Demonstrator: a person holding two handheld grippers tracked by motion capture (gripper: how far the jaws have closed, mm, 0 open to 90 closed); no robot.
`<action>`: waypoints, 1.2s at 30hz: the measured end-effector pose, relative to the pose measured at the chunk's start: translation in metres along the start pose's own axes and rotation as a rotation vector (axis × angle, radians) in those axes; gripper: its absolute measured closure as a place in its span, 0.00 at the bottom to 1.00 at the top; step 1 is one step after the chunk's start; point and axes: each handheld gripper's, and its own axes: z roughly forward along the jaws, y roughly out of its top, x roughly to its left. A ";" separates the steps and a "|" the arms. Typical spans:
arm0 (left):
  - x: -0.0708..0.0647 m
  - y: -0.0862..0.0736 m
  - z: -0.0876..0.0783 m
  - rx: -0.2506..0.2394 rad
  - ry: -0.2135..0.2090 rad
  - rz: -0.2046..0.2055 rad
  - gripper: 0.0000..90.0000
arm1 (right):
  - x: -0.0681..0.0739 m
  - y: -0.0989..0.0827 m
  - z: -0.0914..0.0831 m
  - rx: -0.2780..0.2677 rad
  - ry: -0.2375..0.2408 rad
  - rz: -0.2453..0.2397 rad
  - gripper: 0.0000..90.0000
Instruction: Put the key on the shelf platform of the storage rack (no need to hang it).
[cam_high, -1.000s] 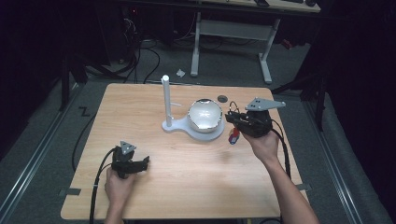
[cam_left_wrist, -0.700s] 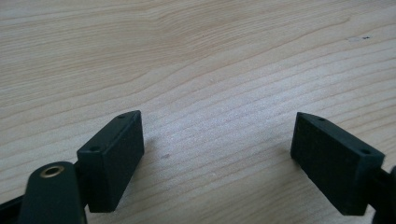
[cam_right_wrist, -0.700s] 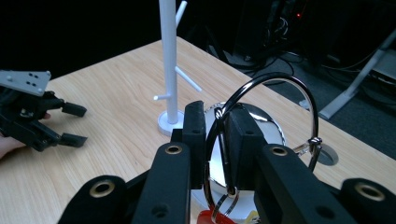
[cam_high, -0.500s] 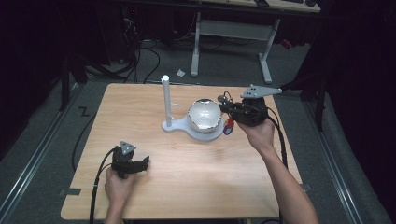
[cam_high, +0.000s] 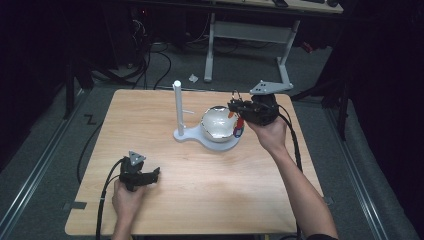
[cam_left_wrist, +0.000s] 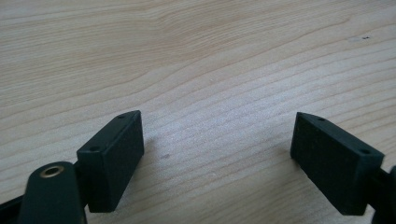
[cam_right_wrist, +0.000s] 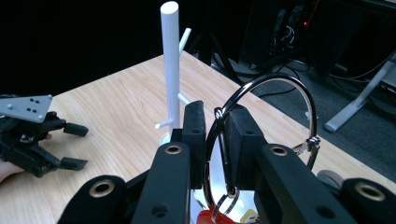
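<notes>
My right gripper (cam_high: 235, 108) is shut on a large metal key ring (cam_right_wrist: 273, 76), pinching its wire between the pads (cam_right_wrist: 195, 126). A red and blue tag (cam_high: 239, 127) dangles from the ring over the right rim of a shiny metal bowl (cam_high: 218, 123). The bowl sits on the white base (cam_high: 186, 135) of a stand. Its upright post (cam_high: 177, 105), also post (cam_right_wrist: 170, 70), carries short side pegs and stands just left of the ring. My left gripper (cam_high: 154, 174) lies near the table's front left, jaws wide open over bare wood (cam_left_wrist: 217, 149).
The wooden table (cam_high: 240, 200) has open surface in front of the stand and to its left. Beyond the far edge stand white desk legs (cam_high: 210, 50), with cables on the dark floor. Each gripper trails a black cable off the table.
The right gripper has lifted the ring and tag up and toward the bowl, from beside its right edge to over its rim. The left gripper has stayed put.
</notes>
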 end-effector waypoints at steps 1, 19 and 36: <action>0.000 0.000 0.000 0.000 0.000 0.000 0.20 | 0.000 0.001 0.002 -0.001 0.003 0.002 0.88; 0.000 0.000 0.000 0.000 -0.001 0.000 0.20 | -0.006 0.004 0.042 0.017 0.027 0.023 0.88; 0.000 0.000 0.000 0.000 0.000 0.001 0.20 | -0.008 -0.014 0.075 0.044 0.011 0.049 0.88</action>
